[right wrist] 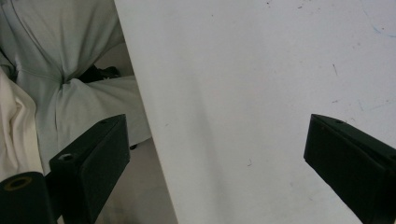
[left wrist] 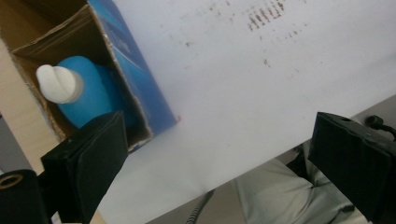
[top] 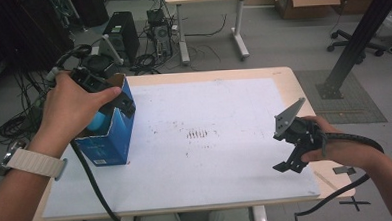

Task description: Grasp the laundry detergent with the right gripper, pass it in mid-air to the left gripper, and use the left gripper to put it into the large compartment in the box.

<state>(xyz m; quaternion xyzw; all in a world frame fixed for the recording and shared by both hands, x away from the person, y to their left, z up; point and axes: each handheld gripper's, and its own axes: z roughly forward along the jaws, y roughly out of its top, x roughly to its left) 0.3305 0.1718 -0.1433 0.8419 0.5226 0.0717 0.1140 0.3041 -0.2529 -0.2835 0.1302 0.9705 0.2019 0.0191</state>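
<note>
Blue bottle (left wrist: 86,100) with a white cap (left wrist: 60,84) sits inside the open-topped blue cardboard box (top: 110,139), cap end toward the opening. In the left gripper view I read it against the box's inner wall, brown cardboard showing around it. From the high view I catch just a sliver of its blue body (top: 97,122) below the box rim.

Box stands upright at the left edge of the white mat (top: 220,139) on the table (top: 288,81), one flap raised at the back.

My left gripper (top: 126,104) hangs over the box mouth, hand wrapped round its body. Jaws wide apart, nothing between them; in the left gripper view (left wrist: 219,154) one jaw overlaps the box's near corner and the other is out over the mat's edge. No pad is on the bottle.

My right gripper (top: 288,165) is at the right side of the mat, well apart from the box, angled down toward the surface, its grey three-cornered plate uppermost. Its own view (right wrist: 215,154) shows jaws spread wide with bare mat between them. Nothing held.

Dark scuff marks (top: 197,134) mid-mat, between the two grippers.
</note>
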